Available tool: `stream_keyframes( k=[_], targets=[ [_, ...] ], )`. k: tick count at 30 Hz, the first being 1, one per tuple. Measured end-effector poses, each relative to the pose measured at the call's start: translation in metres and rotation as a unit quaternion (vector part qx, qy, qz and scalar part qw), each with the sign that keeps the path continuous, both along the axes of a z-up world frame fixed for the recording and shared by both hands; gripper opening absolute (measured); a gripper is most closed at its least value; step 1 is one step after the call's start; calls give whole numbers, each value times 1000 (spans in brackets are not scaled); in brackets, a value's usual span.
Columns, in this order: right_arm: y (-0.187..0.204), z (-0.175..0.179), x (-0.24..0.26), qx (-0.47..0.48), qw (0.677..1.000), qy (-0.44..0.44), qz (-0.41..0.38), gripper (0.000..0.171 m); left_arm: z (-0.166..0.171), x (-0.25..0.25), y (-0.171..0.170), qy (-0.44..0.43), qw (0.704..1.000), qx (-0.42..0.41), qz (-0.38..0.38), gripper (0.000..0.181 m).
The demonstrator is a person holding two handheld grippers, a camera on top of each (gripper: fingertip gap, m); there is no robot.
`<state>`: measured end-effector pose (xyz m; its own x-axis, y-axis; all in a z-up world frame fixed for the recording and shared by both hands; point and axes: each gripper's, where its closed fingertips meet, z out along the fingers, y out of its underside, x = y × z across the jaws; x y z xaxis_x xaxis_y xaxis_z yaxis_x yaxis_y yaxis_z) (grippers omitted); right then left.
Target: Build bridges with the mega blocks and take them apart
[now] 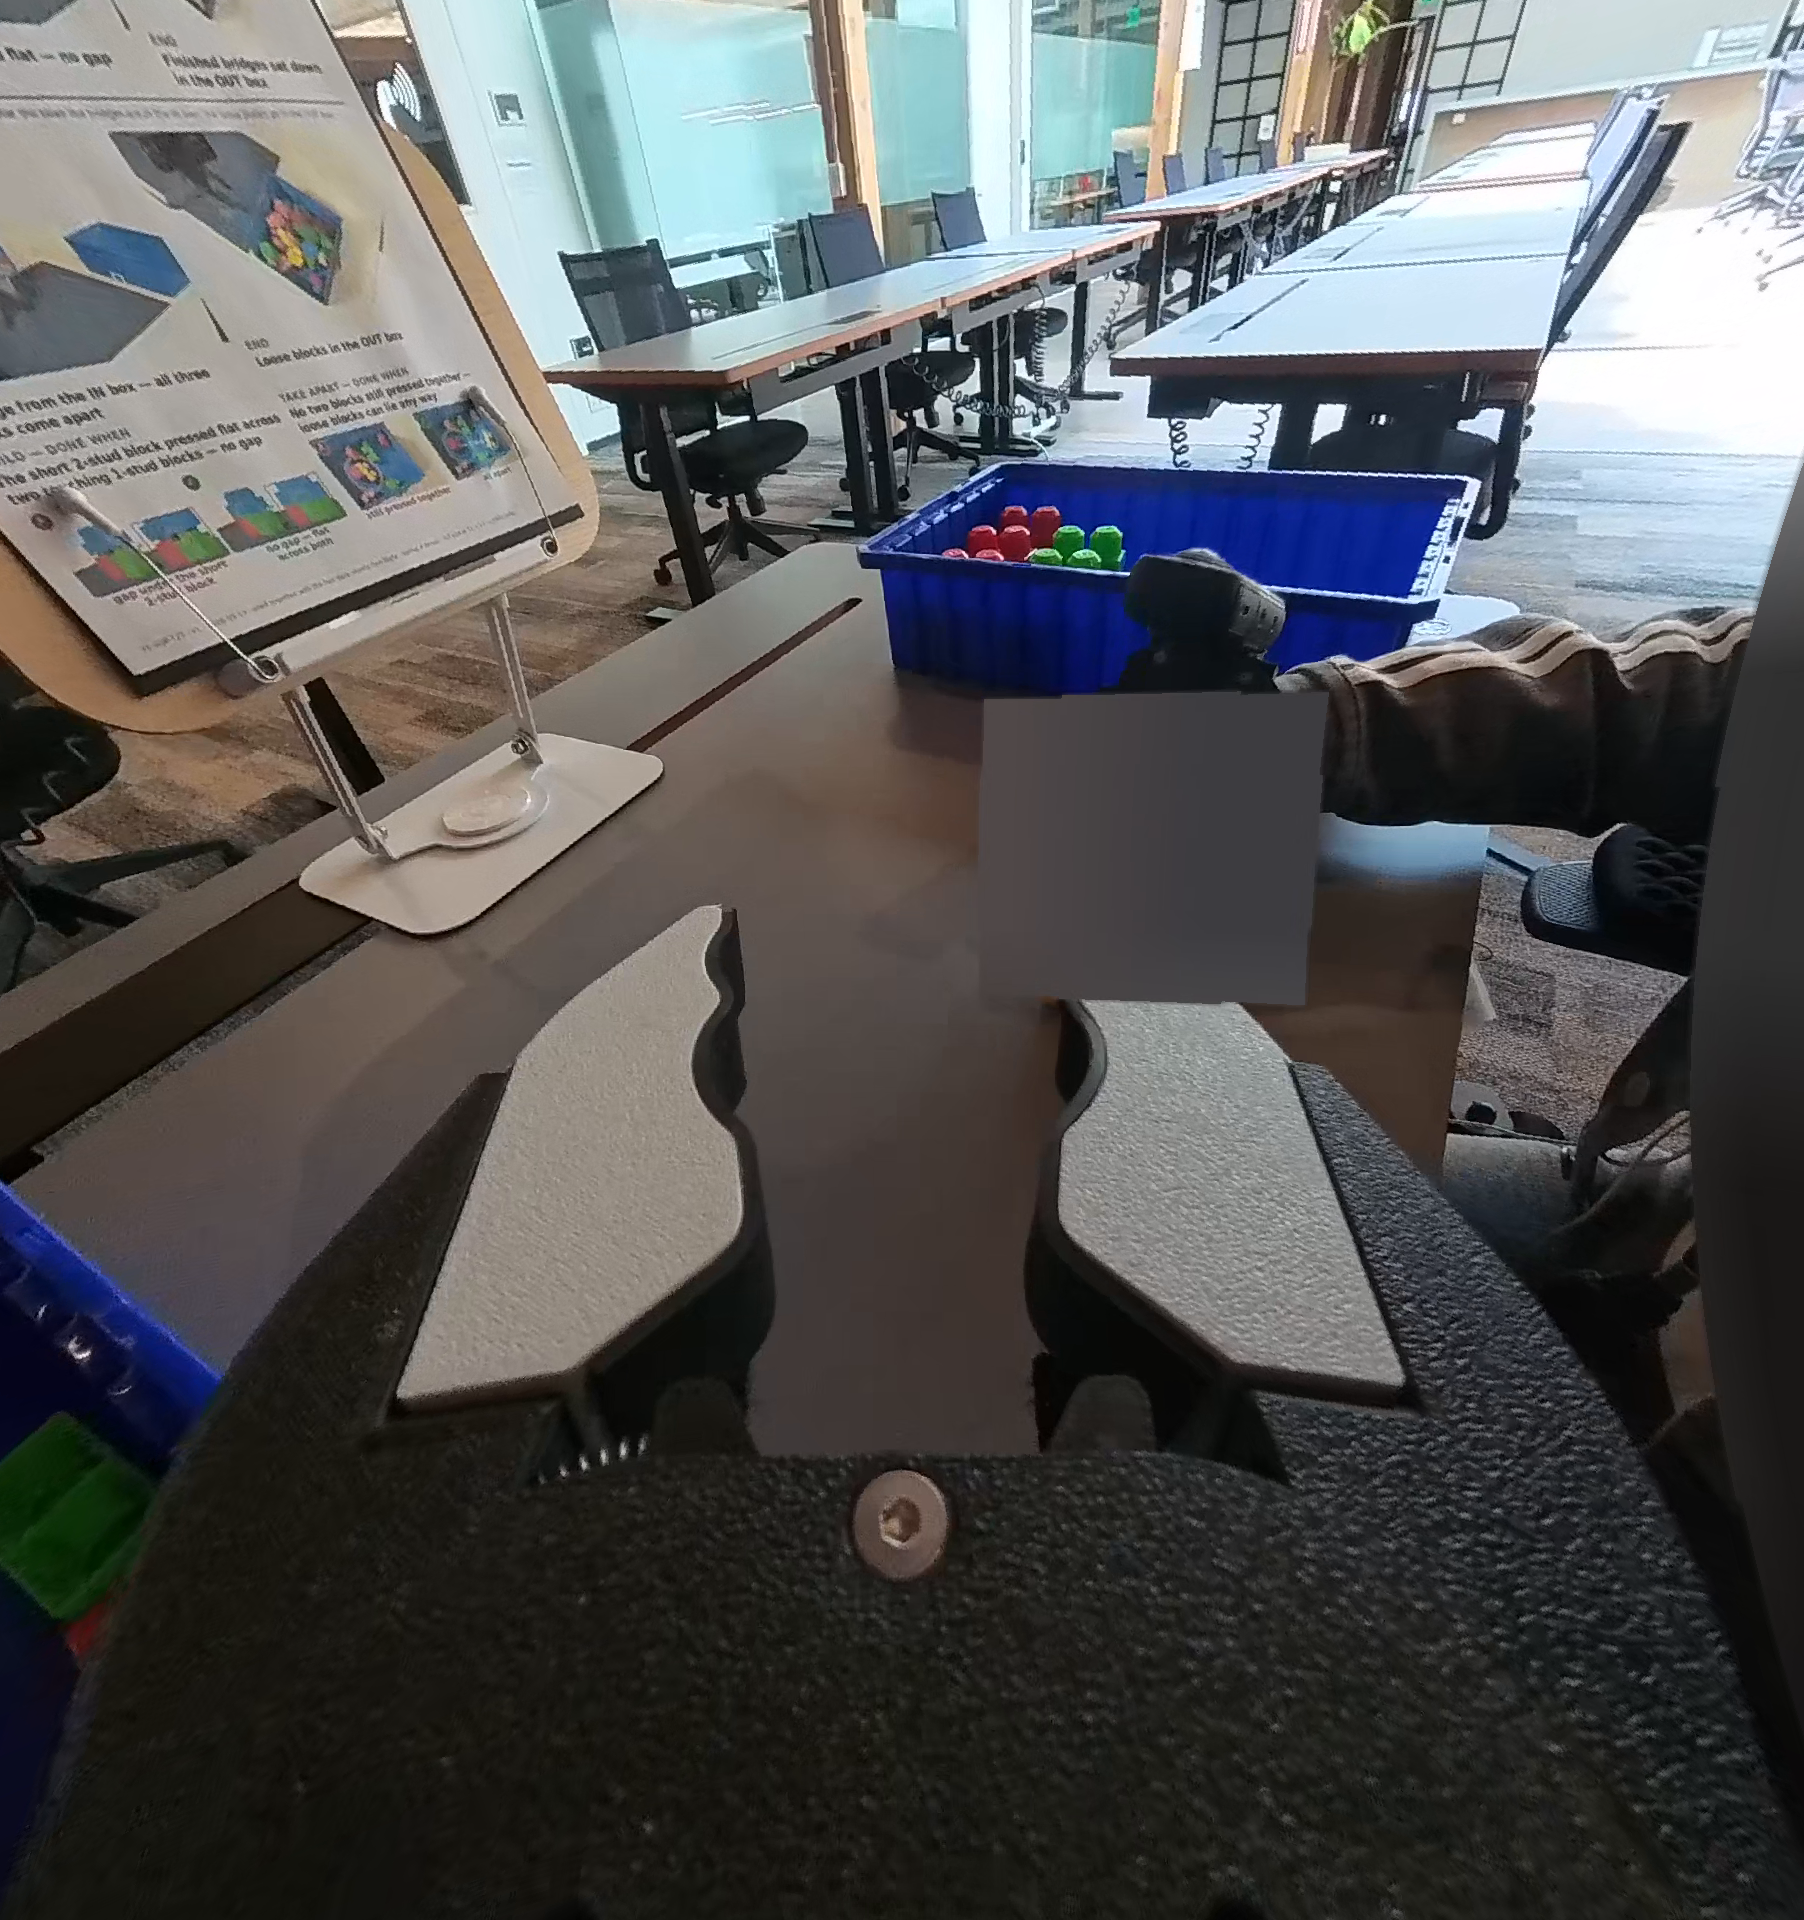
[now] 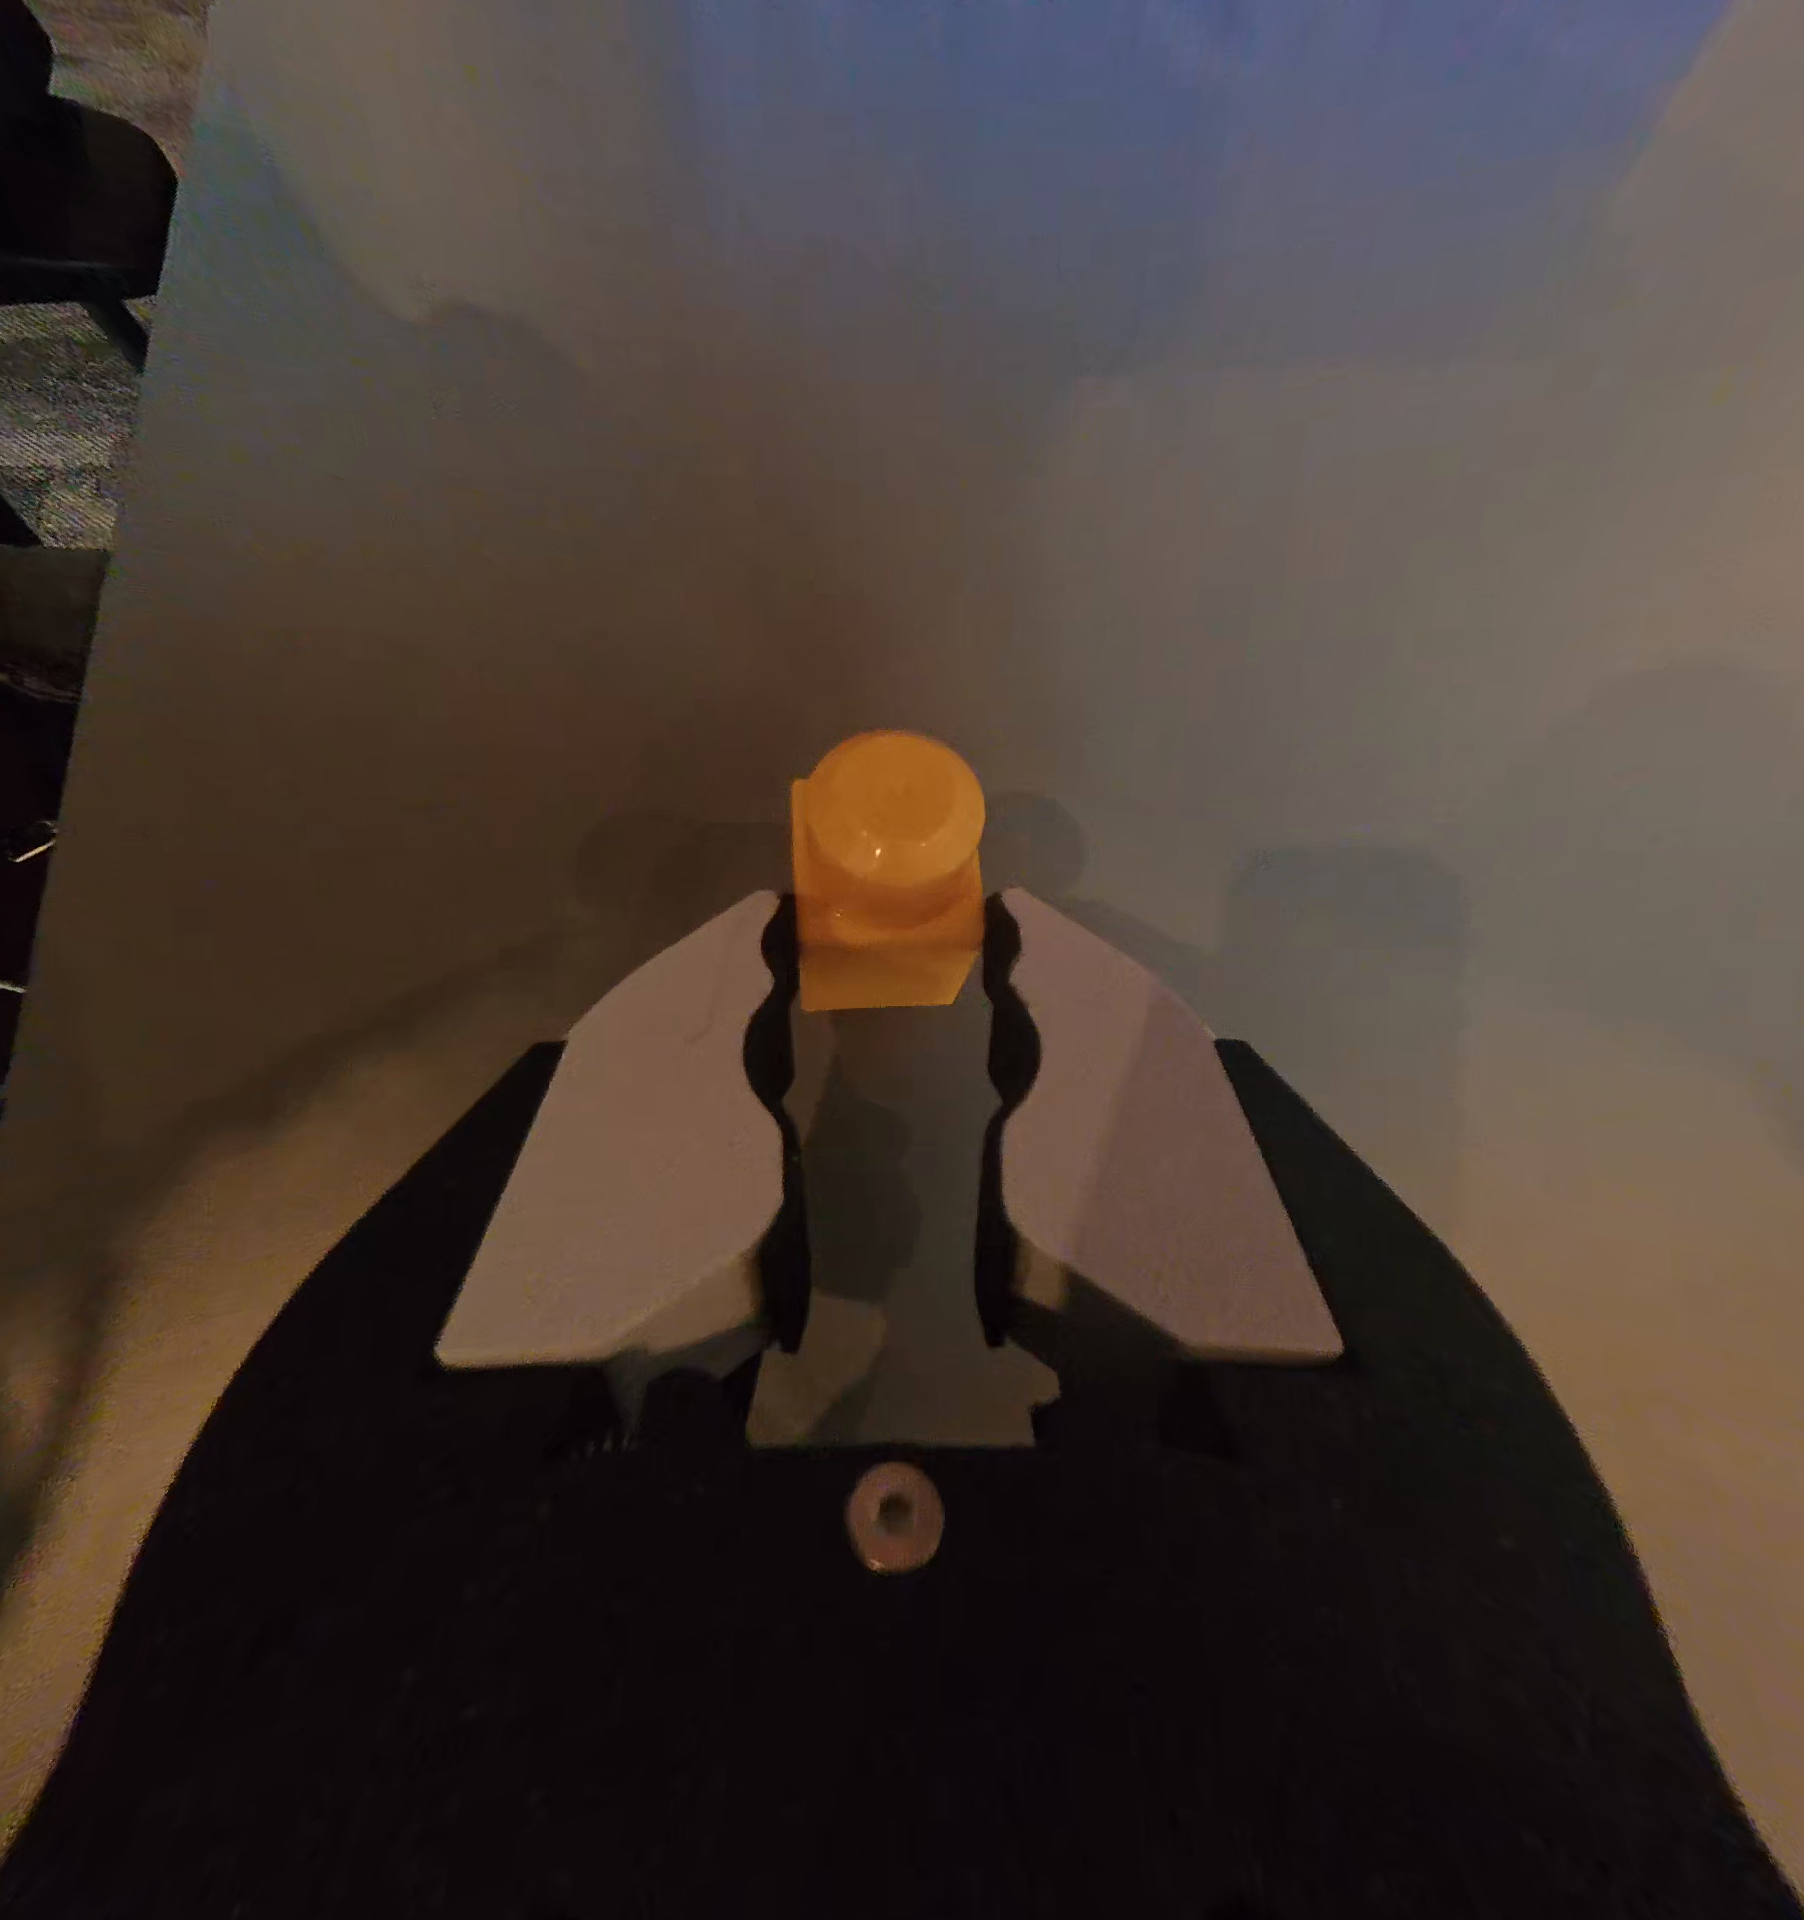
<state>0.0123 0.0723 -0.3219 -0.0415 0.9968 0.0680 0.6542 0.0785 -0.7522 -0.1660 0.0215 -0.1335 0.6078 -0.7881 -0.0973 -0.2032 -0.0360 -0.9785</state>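
Right gripper point(image 2: 890, 925) fingers pinch orange block point(image 2: 887, 883), stud toward camera.

a printed instruction sheet point(image 1: 202, 312) on a stand bears writing.

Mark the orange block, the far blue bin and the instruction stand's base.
orange block point(image 2: 890, 831): right wrist view, on its round stud.
far blue bin point(image 1: 1012, 623): left wrist view, on its ribbed front wall.
instruction stand's base point(image 1: 441, 883): left wrist view, on the bare white plate.
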Motion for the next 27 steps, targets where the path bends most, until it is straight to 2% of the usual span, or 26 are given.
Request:
stream_keyframes(
  k=[1,12,20,27],
  targets=[
    [0,0,1,-1,1000,0,0,33,0,0,0,0,1000,0,-1,58],
    [-1,-2,2,-20,1000,-4,-5,34,3,-2,1,-1,1000,5,2,56],
    [-3,1,1,-35,999,0,-9,50,3,-7,0,4,1000,3,9,57],
    [4,35,9,-33,997,42,-49,76,4,-50,-1,32,997,-14,71,58]
  ],
)
